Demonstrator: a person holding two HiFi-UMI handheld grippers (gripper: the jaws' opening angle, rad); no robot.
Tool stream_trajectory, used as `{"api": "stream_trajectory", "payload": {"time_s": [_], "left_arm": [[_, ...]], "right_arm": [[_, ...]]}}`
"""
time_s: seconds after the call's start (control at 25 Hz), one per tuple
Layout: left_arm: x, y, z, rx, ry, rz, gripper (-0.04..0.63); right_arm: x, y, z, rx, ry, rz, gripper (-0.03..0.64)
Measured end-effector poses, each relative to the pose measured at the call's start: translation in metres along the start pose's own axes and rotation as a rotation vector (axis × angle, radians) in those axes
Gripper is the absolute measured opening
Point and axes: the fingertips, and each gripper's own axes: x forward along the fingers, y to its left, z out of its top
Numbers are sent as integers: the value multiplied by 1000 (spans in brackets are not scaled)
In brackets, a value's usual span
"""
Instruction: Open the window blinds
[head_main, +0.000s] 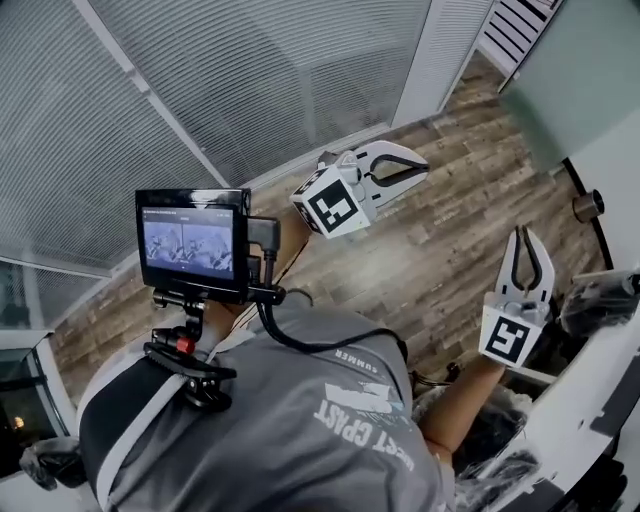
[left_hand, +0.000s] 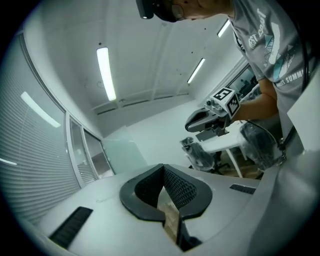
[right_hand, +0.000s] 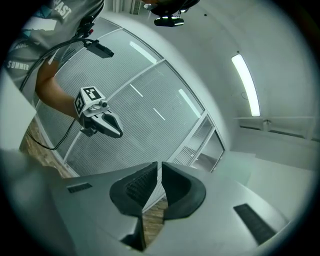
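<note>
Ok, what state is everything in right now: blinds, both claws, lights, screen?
window blinds: down over the glass, slats shut.
left claw: shut, nothing between the jaws.
right claw: shut, nothing between the jaws.
ceiling light: on.
chest-mounted screen: on, showing a picture.

Wood-plank floor (head_main: 440, 250) below the left tongs (head_main: 424, 166) and right tongs (head_main: 523, 236), white-framed window wall (head_main: 250, 80) beyond the left one, white desk (head_main: 590, 400) and plastic-wrapped chair (head_main: 600, 300) beside the right one, strip lights (left_hand: 106, 72) on the ceiling above.
</note>
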Motion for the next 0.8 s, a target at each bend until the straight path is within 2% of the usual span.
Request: {"api": "stream_trajectory", "payload": {"time_s": [0.12,0.24,0.52,0.8], "left_arm": [[-5,6,0,8,-10,37,3],[0,8,-6,5,8,45,3],[146,41,-31,31,39,-17,3],[237,85,-65,48,10,-52,3]], "right_arm": [[2,1,8,-41,3,3,20],[4,-2,9,-39,-10,-7,20],[60,-81,-95,27,31,-15,20],[128,-136,-144,11,70,-27,20]]}}
